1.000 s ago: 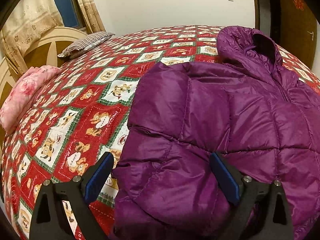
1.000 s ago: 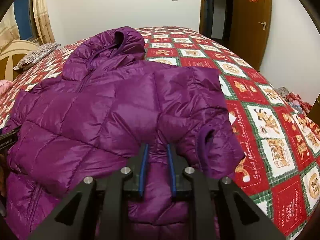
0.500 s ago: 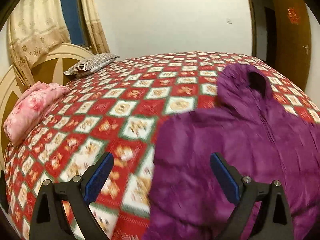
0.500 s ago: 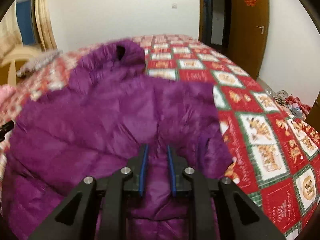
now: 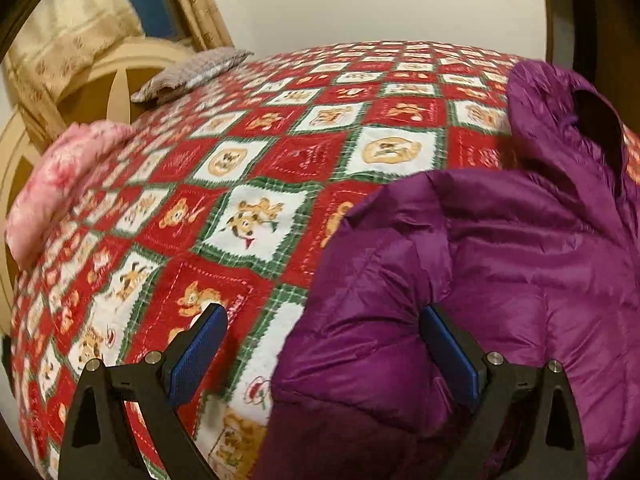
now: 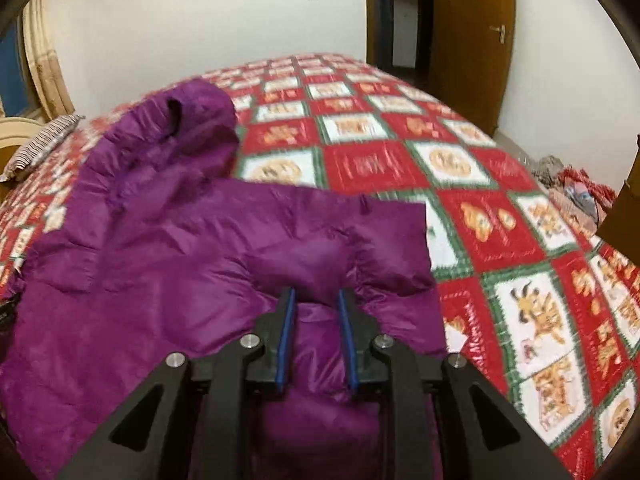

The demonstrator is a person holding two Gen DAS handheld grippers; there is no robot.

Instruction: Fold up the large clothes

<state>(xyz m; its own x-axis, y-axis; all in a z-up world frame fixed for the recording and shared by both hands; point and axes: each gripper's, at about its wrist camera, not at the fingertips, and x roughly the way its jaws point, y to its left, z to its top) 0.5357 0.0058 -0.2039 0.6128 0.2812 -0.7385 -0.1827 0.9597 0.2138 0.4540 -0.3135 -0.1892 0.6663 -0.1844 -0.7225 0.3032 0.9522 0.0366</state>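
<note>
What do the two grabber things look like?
Both look alike. The left gripper and right gripper are black plastic, with triangle-shaped holes in their frames and round silver bolts on top. Each has two flat fingers lined with bright blue pads. No cables, markings, hands or sleeves show.

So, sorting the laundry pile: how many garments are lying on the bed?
1: the purple jacket, spread on the near part of the bed. Anything beneath it would be hidden.
</note>
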